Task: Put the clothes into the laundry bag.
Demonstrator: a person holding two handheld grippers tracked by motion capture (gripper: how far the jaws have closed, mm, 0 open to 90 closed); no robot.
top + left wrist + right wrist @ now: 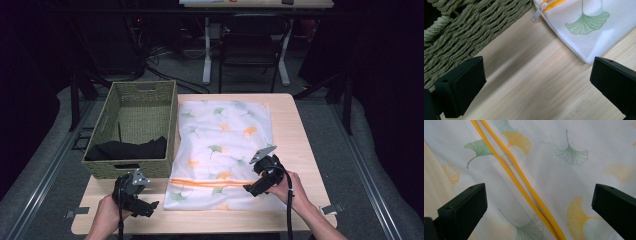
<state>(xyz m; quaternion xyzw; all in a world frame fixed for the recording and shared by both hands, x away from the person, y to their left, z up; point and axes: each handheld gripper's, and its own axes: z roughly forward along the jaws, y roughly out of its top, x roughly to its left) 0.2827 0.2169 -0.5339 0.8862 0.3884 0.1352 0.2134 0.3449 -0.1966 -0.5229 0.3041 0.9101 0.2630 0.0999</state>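
A white fabric bag (222, 145) printed with green and orange ginkgo leaves lies flat on the table, an orange zipper (207, 183) running across its near end. My right gripper (252, 189) hovers open over the zipper (524, 187), jaws wide apart with nothing between them. My left gripper (150, 209) is open above bare wood near the bag's front left corner (586, 58). The white zipper pull (536, 15) sits just beside the basket. A woven green basket (134, 132) holds black cloth (127, 148).
The wooden table (295, 130) has bare strips along its right side and front edge. The basket's wicker wall (469, 27) stands close to my left gripper. Beyond the table are a dark chair (250, 45) and white desk legs (206, 50).
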